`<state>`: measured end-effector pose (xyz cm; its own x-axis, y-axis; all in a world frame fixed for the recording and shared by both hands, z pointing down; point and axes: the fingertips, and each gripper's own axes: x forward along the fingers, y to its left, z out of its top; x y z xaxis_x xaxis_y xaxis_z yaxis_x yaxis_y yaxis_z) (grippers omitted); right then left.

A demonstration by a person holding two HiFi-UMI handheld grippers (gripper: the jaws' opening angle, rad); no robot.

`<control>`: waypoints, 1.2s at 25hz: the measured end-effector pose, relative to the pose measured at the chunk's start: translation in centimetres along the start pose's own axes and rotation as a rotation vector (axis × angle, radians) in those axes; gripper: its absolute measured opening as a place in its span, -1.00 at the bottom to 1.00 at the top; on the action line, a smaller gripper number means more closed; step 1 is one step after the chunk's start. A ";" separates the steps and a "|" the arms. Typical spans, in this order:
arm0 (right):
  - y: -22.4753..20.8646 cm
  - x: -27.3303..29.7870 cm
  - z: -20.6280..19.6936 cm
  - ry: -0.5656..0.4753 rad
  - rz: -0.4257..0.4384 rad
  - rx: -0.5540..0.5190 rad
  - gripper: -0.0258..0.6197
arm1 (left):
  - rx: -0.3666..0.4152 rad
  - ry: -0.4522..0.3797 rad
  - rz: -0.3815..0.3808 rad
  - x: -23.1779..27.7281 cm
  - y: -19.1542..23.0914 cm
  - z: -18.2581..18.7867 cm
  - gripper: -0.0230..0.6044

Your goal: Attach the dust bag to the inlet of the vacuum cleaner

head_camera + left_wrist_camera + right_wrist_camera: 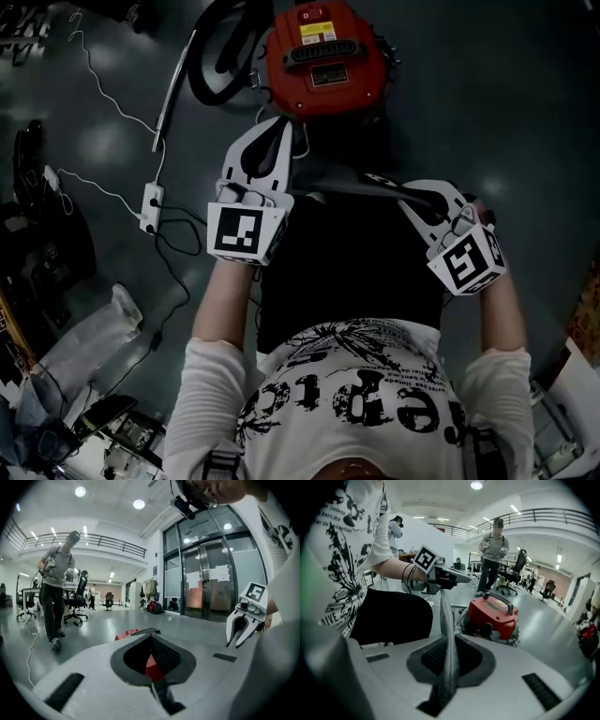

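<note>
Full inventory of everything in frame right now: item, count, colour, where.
vacuum cleaner: 1, red, floor ahead
hose: 1, black, coiled left of the vacuum cleaner
wand: 1, silver, floor left of the hose
power strip: 1, white, floor at left
dust bag: 1, grey woven, held taut in front of the person
bystanders: 2, background
office chairs: several, black, background
left gripper: 1, white, jaws shut on the dust bag
right gripper: 1, white, jaws shut on the dust bag
shirt: 1, white with black print, the person's own

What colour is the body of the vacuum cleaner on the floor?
Red, with a black handle on top; the head view shows the vacuum cleaner best.
</note>
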<state>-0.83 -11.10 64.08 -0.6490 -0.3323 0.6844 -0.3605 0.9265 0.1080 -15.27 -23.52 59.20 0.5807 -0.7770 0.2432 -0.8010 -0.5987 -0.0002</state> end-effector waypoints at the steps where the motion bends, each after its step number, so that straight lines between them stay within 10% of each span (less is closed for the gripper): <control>1: 0.1 0.9 -0.8 -0.005 -0.006 -0.016 -0.85 | 0.030 -0.008 0.001 0.3 0.1 -0.9 -0.92; 17: -0.7 4.6 -4.8 -0.059 0.069 0.048 -0.85 | 0.317 0.165 -0.064 11.6 4.0 -3.3 -0.24; 30: -0.9 4.8 -5.0 0.018 0.154 -0.021 -0.85 | 0.587 0.349 -0.306 16.2 2.2 -5.0 -0.33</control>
<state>-0.28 -12.63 70.91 -0.6830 -0.1832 0.7071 -0.2436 0.9697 0.0159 -8.39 -36.48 68.00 0.6069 -0.5107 0.6089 -0.3448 -0.8595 -0.3773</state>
